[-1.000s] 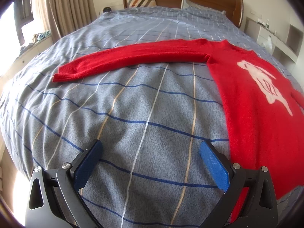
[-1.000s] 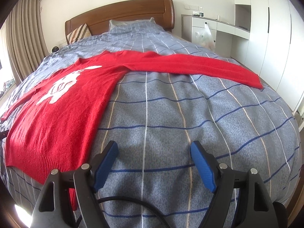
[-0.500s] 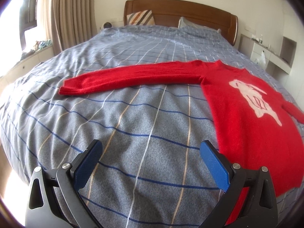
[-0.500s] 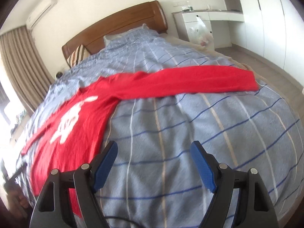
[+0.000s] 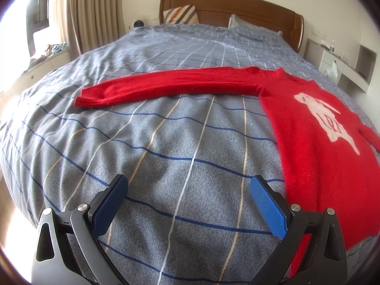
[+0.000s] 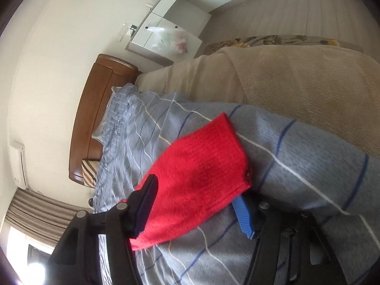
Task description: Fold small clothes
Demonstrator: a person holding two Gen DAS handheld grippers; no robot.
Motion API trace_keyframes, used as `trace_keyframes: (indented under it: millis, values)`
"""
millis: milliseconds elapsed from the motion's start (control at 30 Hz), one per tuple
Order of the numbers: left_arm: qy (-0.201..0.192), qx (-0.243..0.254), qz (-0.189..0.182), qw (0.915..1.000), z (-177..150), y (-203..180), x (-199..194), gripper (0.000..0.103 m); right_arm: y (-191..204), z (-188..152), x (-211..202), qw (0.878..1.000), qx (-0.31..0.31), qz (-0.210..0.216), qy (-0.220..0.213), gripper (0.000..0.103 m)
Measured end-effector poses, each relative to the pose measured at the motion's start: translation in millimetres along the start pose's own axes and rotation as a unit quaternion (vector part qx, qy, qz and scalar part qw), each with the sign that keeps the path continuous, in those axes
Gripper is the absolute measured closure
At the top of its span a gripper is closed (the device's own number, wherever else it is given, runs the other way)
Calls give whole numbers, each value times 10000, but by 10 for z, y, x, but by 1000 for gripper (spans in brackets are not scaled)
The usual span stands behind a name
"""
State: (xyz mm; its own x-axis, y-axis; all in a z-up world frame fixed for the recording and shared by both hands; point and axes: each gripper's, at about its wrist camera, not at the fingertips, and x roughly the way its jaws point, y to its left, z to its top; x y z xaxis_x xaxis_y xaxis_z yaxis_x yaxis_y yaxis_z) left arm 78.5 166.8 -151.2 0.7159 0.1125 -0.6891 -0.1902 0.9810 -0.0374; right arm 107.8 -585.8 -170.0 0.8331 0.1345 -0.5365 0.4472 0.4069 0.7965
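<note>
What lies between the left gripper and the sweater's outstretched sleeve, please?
Only bare checked bedspread separates the left gripper from the red sleeve, as the left wrist view shows.

Two grippers, both made the same way. On the left gripper (image 5: 188,191): black arms shaped like thin bars, with long holes cut through near the bottom. Round silver screws (image 5: 83,206) on top of the arms. Flat blue pads (image 5: 268,205) with tiny bumps on the inside of each finger. On the right gripper (image 6: 197,204): same black arms, same round silver screws (image 6: 122,205), same blue pad (image 6: 243,218) peeking out on one side.
</note>
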Motion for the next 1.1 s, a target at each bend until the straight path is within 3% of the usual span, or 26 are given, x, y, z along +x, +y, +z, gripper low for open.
trace_keyframes:
  millis: [67, 133, 233, 367, 500, 633, 700, 733, 767, 800, 933, 1100]
  values:
    - [42, -52, 5, 10000, -11, 16, 15, 0, 89, 26, 106, 9996, -201, -148, 133, 76]
    - [65, -93, -5, 9999, -19, 30, 27, 0, 222, 48, 175, 9970, -509, -545, 200, 97]
    - [56, -104, -15, 9999, -27, 32, 25, 0, 669, 71, 109, 9880, -1226, -928, -120, 98]
    - [47, -126, -42, 9999, -20, 38, 35, 0, 1765, -225, 39, 9690, -2453, -197, -213, 98]
    - [45, -181, -82, 9998, -22, 60, 37, 0, 2885, -1015, 215, 9297, -3624, 588, 277, 98]
    - [16, -176, -88, 9998, -33, 67, 29, 0, 3571, -2011, 596, 8846, -4543, 817, 667, 98]
    - [43, -130, -64, 9999, -44, 59, 47, 0, 3701, -2476, 814, 8722, -4706, 958, 931, 95]
    - [71, -108, -49, 9999, -49, 53, 62, 0, 3712, -2689, 956, 8685, -4684, 1068, 1221, 78]
    - [87, -95, -40, 9999, -53, 46, 74, 0, 3712, -2870, 1132, 8656, -4573, 1157, 1680, 39]
    - [84, -88, -34, 9999, -57, 44, 77, 0, 3662, -3041, 1282, 8649, -4400, 1202, 2094, 24]
    - [66, -132, -80, 9999, -70, 54, 79, 0, 3317, -3477, 1363, 8557, -4245, 1464, 2572, 21]
    - [60, -148, -58, 9999, -71, 46, 101, 0, 2602, -3316, 845, 8492, -4791, 1057, 1953, 21]
